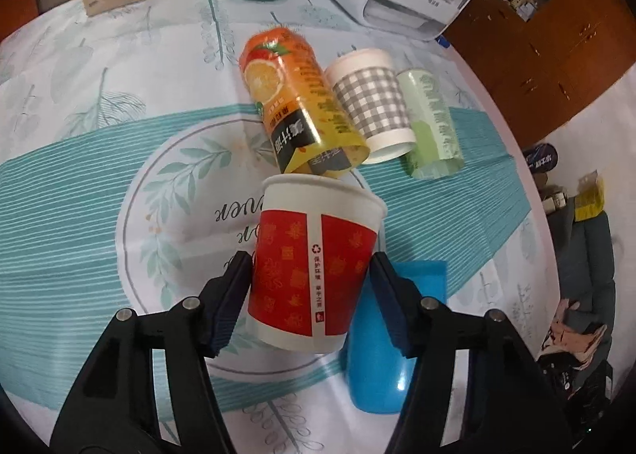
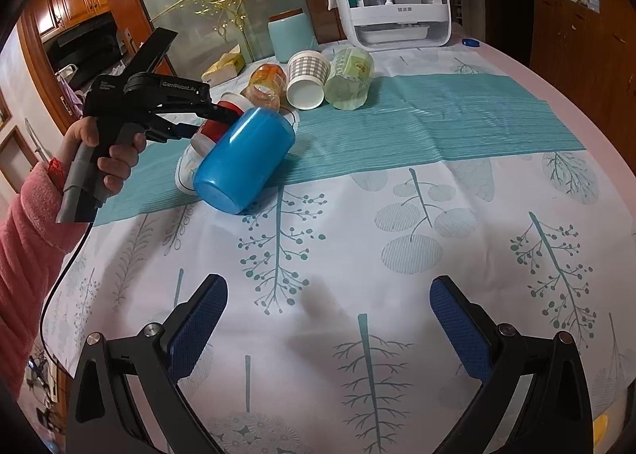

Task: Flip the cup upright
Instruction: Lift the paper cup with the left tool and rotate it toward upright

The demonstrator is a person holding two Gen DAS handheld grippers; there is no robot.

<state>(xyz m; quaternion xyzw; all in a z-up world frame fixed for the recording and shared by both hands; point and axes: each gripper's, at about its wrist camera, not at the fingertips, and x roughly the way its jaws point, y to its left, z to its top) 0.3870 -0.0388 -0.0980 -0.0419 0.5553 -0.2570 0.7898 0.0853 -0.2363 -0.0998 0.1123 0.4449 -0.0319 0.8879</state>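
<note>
My left gripper (image 1: 312, 287) is shut on a red and white paper cup (image 1: 314, 267), pads on both sides, holding it tilted with its rim pointing away. In the right wrist view the cup (image 2: 216, 124) is mostly hidden behind a blue plastic cup (image 2: 244, 158) that lies on its side; the left gripper (image 2: 206, 114) reaches in from the left. The blue cup (image 1: 381, 350) lies just right of the held cup. My right gripper (image 2: 328, 329) is open and empty over the tablecloth near the front.
An orange-print cup (image 1: 294, 96), a grey checked cup (image 1: 369, 104) and a green cup (image 1: 431, 124) lie on their sides in a row behind. A teal canister (image 2: 292, 37), a tissue box (image 2: 224, 66) and a white appliance (image 2: 397, 5) stand at the back.
</note>
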